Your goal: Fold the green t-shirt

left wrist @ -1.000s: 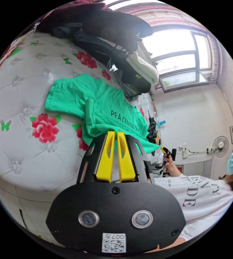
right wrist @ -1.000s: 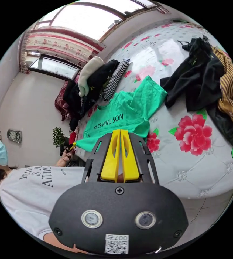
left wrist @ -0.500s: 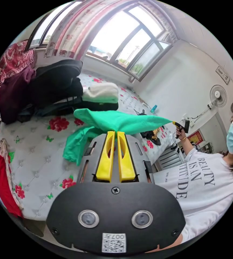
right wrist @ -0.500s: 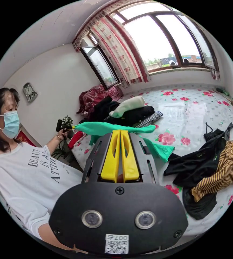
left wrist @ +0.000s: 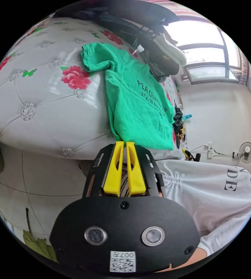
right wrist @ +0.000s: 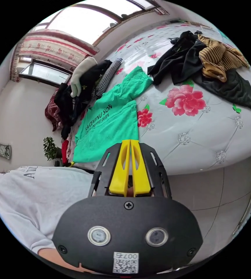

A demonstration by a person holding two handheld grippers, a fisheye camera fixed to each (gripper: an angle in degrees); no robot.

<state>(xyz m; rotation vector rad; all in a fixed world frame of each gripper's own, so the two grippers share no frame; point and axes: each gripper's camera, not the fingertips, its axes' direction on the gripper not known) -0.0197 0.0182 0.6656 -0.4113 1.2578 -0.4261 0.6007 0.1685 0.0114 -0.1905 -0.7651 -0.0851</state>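
Lying flat, green t-shirt point(left wrist: 137, 107), hem corners hidden

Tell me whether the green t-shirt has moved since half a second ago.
Yes. The green t-shirt came down from mid-air and now lies spread on the floral bed.

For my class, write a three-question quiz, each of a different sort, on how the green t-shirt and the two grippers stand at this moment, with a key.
1. True or false: the green t-shirt lies spread on the floral bed cover with its print facing up.
2. Multiple choice: the left gripper has its yellow jaws A) wide open B) together at the shirt's bottom corner C) on the striped garment.
3. Fill in: beside the shirt's sleeve, in the right gripper view, lies a pile of black and ______ clothes.

Key: 1 true; 2 B; 3 striped.
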